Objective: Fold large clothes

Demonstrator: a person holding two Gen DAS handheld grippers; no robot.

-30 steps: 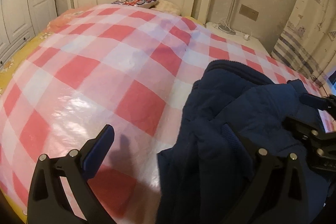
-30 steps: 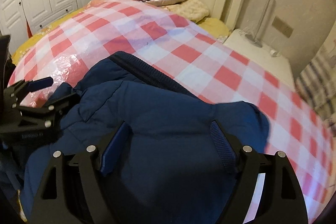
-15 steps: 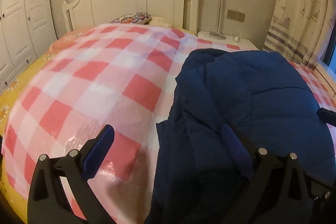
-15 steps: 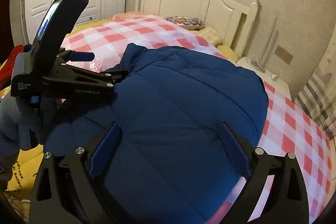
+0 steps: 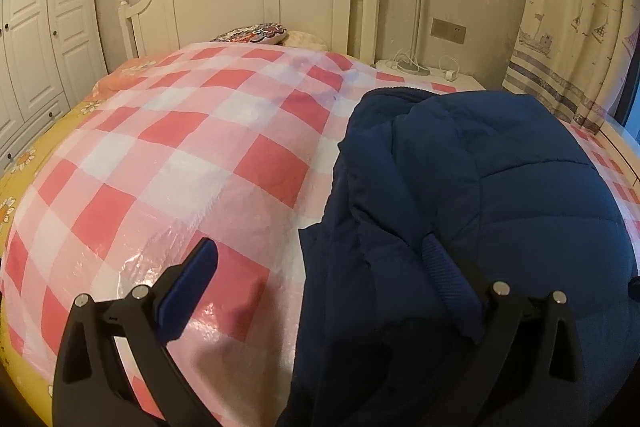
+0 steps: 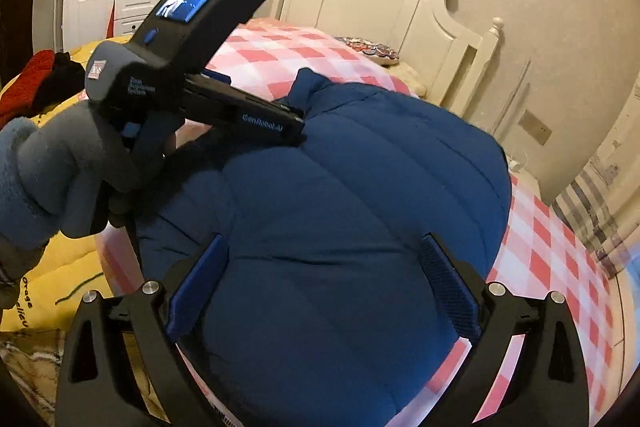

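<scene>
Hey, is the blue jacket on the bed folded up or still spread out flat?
Folded, roughly. The blue jacket sits as a compact puffy bundle on the checked cover, no sleeve trailing out; its underside is hidden.

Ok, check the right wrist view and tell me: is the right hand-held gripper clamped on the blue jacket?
No: the right hand-held gripper stands wide open above the blue jacket, its pads pressing on nothing.

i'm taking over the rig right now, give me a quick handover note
Left gripper: open, one finger over the jacket's left edge, holding nothing.
Right gripper: open above the jacket, jaws just opened wide, nothing between the pads.
Jacket: navy, puffy, bundled in a mound on the checked cover at the bed's right side.
Done: looks folded over at least once.
Left: probably flatten and tidy the bundle.
</scene>
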